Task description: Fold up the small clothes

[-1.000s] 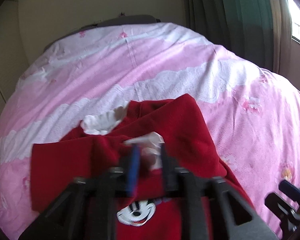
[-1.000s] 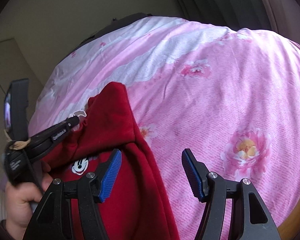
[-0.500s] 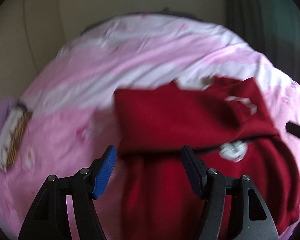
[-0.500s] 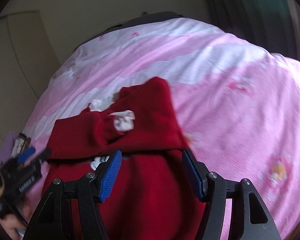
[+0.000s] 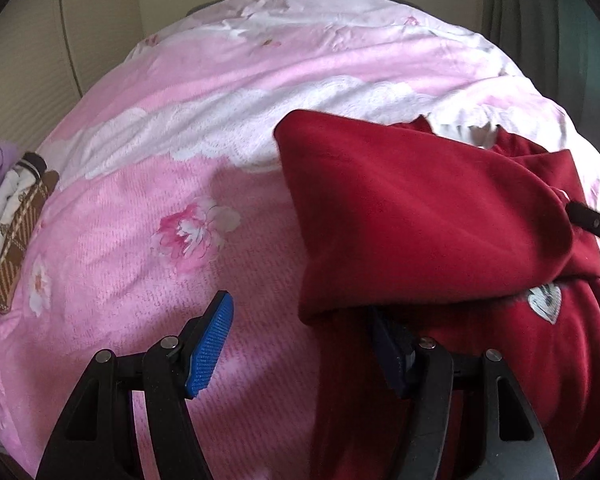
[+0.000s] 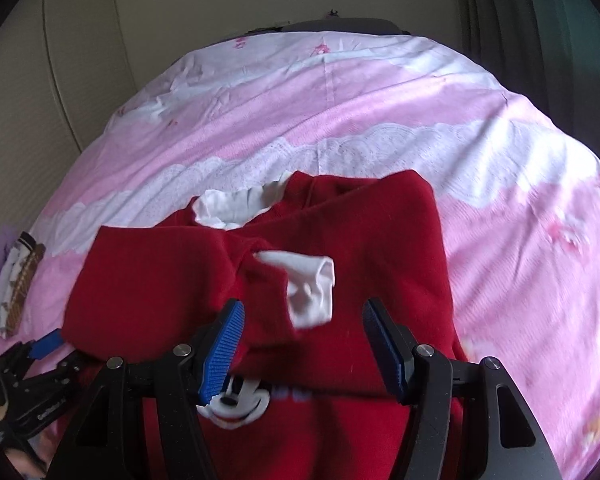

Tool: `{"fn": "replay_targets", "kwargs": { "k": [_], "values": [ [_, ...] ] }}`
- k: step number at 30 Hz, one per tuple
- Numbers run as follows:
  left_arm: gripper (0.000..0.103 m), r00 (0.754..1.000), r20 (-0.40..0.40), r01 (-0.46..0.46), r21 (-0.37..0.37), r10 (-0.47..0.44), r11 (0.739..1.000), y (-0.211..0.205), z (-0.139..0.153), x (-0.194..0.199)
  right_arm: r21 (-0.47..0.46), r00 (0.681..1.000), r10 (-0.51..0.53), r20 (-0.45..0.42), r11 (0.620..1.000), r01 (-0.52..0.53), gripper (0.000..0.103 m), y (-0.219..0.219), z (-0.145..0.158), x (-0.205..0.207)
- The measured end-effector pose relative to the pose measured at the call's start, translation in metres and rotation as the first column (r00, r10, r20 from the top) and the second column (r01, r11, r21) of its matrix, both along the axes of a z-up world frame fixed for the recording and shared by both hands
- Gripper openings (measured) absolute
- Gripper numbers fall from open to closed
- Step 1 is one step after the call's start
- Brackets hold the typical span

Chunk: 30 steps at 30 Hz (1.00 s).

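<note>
A red top (image 6: 364, 272) is laid flat on a pink bed cover (image 5: 148, 248), most likely because a big soft flat place makes folding easy. Both sleeves are seen folded in across the chest, one over the other, so that the top is made narrow. The white cuff (image 6: 312, 288) of the upper sleeve is seen near the middle, and the white collar (image 6: 236, 208) is at the far end. A cartoon mouse face (image 6: 240, 400) on the chest is partly hidden under the folded sleeves. The left claw (image 5: 300, 344) is held low at the left edge of the top. Its jaws are apart and nothing is pinched: one pad is over the bare cover, and the other is tucked under the edge of the folded sleeve. It is probably placed there so the side of the top can be picked up. The right claw (image 6: 304, 352) is held over the middle of the top, just past the cuff. Its jaws are being closed, with red cloth between them, but the cloth is not yet pinched. A small folded brown and white cloth (image 5: 16, 236) is kept far to the side, likely so it stays out of the way.
</note>
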<state>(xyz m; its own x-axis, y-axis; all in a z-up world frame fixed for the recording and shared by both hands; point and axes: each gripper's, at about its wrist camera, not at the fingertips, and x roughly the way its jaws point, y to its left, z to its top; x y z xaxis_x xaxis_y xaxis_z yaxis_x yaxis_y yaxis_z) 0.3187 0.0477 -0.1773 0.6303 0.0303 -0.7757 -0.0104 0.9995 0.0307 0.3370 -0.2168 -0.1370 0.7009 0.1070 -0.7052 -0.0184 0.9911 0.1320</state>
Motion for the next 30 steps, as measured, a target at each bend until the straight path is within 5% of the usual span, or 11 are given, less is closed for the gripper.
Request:
{"fn": "replay_targets", "kwargs": {
  "k": [3,12,18,21,22,30],
  "values": [
    [0.067,1.0,0.011,-0.025,-0.012,0.025,1.0,0.008,-0.002,-0.003,0.012,0.996,0.053,-0.072,0.999,-0.052,0.011,0.002,-0.014,0.007],
    [0.067,0.997,0.035,-0.072,-0.052,0.074,0.996,0.021,-0.003,-0.016,0.012,0.991,0.017,-0.131,1.0,-0.016,0.003,-0.018,-0.039,-0.017],
    [0.066,0.997,0.049,-0.061,-0.044,0.063,0.997,0.018,0.005,-0.024,0.018,0.998,0.008,-0.065,1.0,-0.007,0.009,-0.019,-0.014,-0.021],
    [0.066,0.997,0.056,-0.054,-0.036,0.056,0.998,0.015,0.007,-0.021,0.06,1.0,-0.001,-0.029,0.998,0.003,0.053,-0.022,-0.004,-0.018],
    [0.066,0.997,0.056,-0.055,-0.037,0.057,0.998,0.016,0.008,-0.019,0.067,1.0,0.0,-0.024,0.998,0.001,0.056,-0.021,-0.003,-0.016],
    [0.067,0.997,0.05,-0.065,-0.033,0.067,0.997,0.02,0.005,-0.01,0.001,0.996,0.021,-0.088,1.0,-0.021,0.056,-0.001,-0.02,0.009]
  ]
}}
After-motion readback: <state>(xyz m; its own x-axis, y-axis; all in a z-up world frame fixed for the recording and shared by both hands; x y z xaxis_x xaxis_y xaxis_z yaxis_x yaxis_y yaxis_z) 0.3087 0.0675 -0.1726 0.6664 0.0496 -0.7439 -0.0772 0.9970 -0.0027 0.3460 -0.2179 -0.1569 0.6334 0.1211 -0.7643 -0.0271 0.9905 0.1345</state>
